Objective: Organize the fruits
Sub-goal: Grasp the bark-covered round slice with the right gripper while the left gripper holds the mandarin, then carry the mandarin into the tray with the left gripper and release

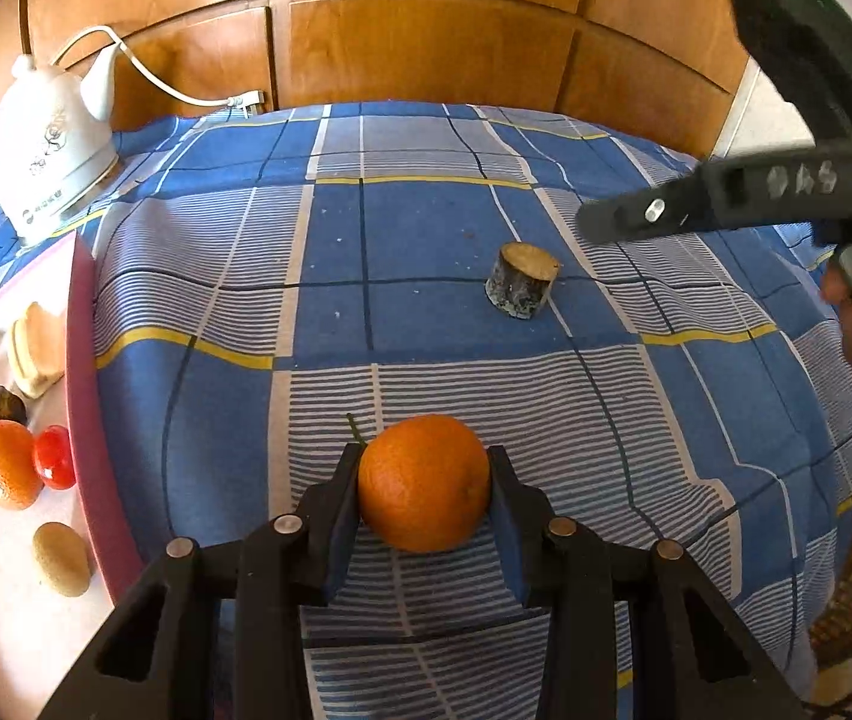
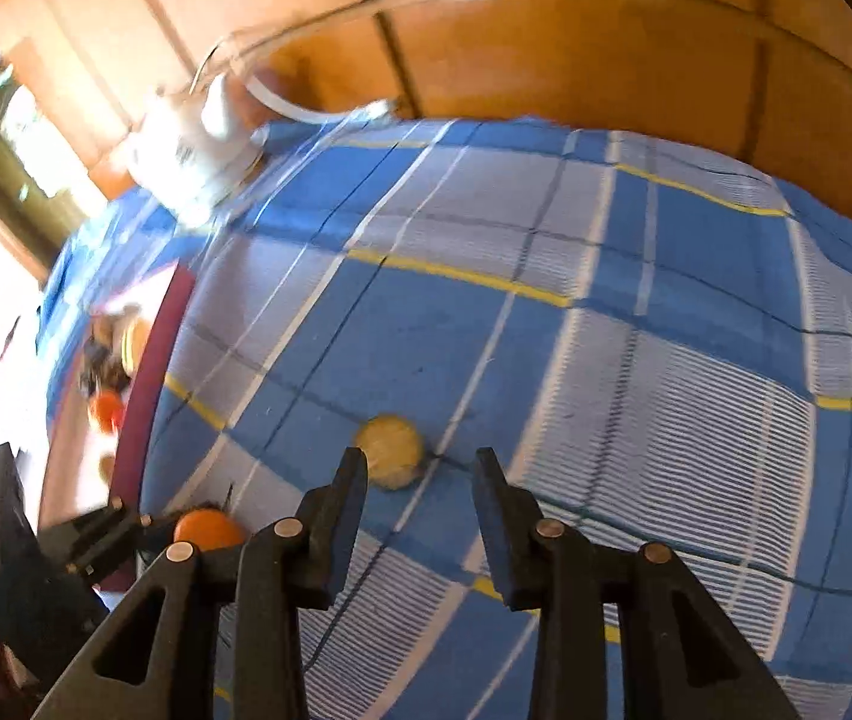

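1. The left gripper's (image 1: pixel 424 483) fingers (image 1: pixel 339 510) clamped the orange (image 1: pixel 424 483) just above the checked tabletop (image 1: pixel 426 240).
2. It should travel level toward the tray (image 1: pixel 81 372) of fruit.
3. The right gripper's (image 2: pixel 420 480) fingers stood open, empty, near the small log (image 2: pixel 390 450).

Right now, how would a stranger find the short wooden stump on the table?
Start at the blue checked tablecloth. Right of its middle, alone on the cloth, stands the short wooden stump. Unlike the orange in the left gripper, it is a cylinder with dark bark and a pale cut top.
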`<state>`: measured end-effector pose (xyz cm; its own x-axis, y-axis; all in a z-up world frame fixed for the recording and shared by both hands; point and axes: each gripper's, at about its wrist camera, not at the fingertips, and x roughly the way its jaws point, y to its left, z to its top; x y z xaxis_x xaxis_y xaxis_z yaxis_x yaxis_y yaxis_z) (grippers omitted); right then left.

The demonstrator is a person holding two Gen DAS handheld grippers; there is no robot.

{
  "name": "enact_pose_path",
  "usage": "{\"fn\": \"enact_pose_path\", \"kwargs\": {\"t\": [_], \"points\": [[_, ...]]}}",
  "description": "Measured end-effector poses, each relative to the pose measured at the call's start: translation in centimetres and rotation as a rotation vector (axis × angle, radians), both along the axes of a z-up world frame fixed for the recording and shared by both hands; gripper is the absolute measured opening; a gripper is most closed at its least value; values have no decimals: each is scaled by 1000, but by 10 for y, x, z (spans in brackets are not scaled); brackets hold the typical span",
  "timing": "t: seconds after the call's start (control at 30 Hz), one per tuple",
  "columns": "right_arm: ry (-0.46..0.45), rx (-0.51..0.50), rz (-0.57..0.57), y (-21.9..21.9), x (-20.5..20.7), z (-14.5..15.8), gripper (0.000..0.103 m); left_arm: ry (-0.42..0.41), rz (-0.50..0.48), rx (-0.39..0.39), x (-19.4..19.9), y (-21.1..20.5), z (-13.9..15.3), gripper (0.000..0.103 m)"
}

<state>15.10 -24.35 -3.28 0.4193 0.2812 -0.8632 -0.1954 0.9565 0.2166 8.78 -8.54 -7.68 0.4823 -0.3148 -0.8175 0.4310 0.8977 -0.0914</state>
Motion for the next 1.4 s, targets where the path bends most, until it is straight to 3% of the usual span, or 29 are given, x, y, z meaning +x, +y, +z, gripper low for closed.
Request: {"fn": "enact_pose_path", "kwargs": {"t": [0.47, 0.77, 1.0, 1.4], "points": [[89, -129, 25, 36, 34, -36, 36, -2, -2, -34, -1, 5, -2, 41], [39, -279, 148, 39, -9, -21, 33, -7, 0, -33, -2, 4, -2, 41], [56, -215, 113, 23, -17, -34, 34, -14, -1, -11, -3, 1, -1, 41], [71, -199, 119, 18, -15, -39, 34, -32, 2, 17, -5, -3, -2, 41]]}}
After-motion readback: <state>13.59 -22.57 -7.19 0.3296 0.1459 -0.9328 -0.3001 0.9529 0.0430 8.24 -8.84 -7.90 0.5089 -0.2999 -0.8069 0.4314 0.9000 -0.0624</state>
